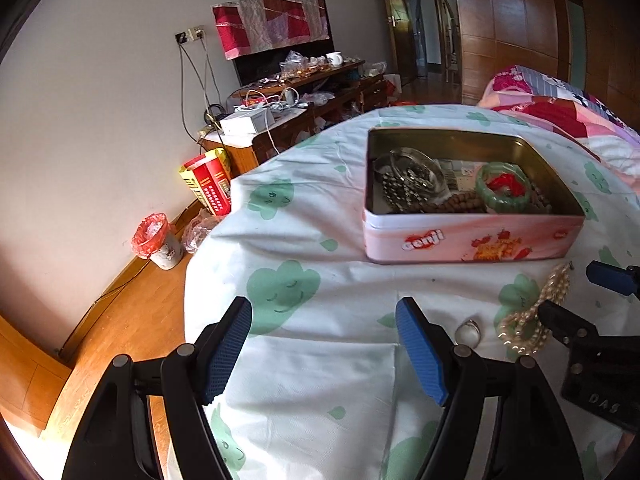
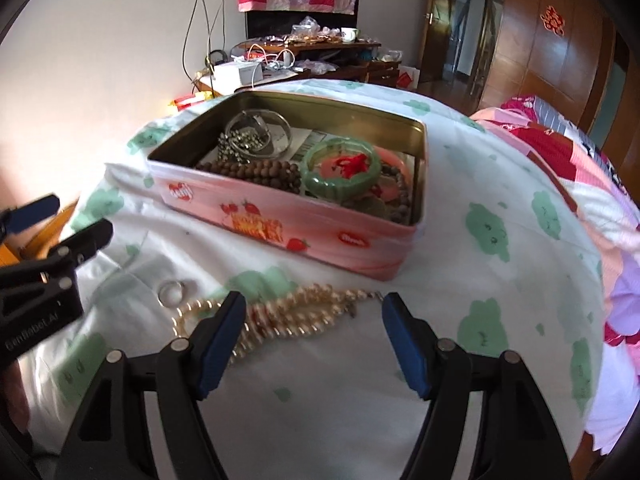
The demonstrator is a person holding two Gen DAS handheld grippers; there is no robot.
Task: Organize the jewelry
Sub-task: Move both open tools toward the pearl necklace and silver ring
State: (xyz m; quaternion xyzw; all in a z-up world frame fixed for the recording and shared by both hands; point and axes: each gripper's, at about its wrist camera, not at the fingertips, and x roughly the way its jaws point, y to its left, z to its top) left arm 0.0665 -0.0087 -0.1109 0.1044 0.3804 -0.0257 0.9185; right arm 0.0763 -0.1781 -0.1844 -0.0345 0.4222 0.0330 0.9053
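Observation:
A pink tin box (image 1: 472, 236) (image 2: 280, 228) stands open on the bed. It holds a green bangle (image 1: 502, 192) (image 2: 340, 170), brown beads (image 2: 256, 170), a silver bangle (image 2: 260, 132) and dark metal beads. A pearl necklace (image 2: 296, 314) (image 1: 532, 316) lies on the sheet in front of the box, with a silver ring (image 2: 172, 292) (image 1: 468, 332) to its left. My right gripper (image 2: 314, 312) is open and empty, its fingertips on either side of the necklace. My left gripper (image 1: 324, 316) is open and empty over bare sheet, left of the ring.
The bed has a white sheet with green cloud prints (image 1: 280, 288). A patterned quilt (image 2: 580, 152) lies at the right. A cluttered wooden cabinet (image 1: 304, 96), a small bin (image 1: 160, 240) and a red and yellow box (image 1: 208, 184) stand by the wall.

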